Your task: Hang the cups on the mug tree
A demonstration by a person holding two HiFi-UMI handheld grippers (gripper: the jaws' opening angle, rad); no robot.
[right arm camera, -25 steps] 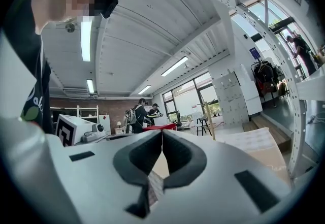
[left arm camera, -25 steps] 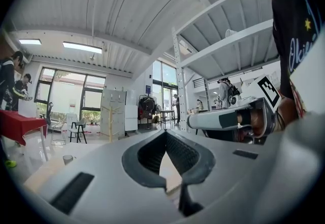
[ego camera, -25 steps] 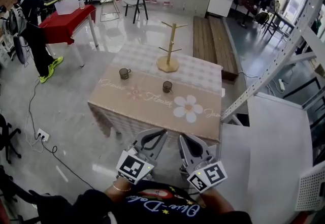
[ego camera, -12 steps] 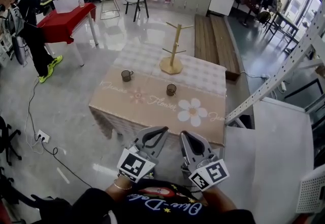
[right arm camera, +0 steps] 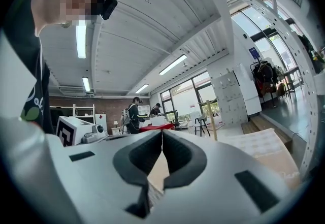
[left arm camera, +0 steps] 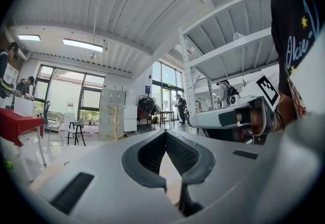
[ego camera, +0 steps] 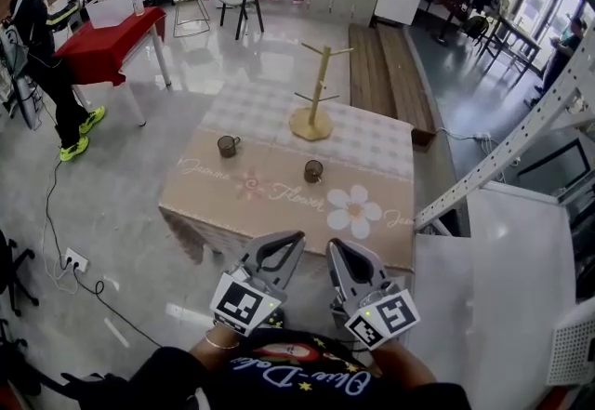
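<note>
The left claw (ego camera: 290, 241) and right claw (ego camera: 335, 248) were both closed on nothing and held level, seemingly because the bench (ego camera: 279, 199) lay out of reach ahead. Two cups (ego camera: 313, 171) waited there, the bare mug tree (ego camera: 316, 92) beyond them.

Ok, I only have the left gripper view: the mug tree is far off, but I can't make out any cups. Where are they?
Observer: Both stand on the table: the left cup near its left side, the other cup nearer the middle.
Operator: Where's the tree relative to them?
Observer: The mug tree stands behind the other cup, towards the table's far edge.
Operator: Anything hung on it?
Observer: No, its pegs are all bare.
Operator: And my other hand's jaws?
Observer: The right gripper has its jaws together, with nothing between them.
</note>
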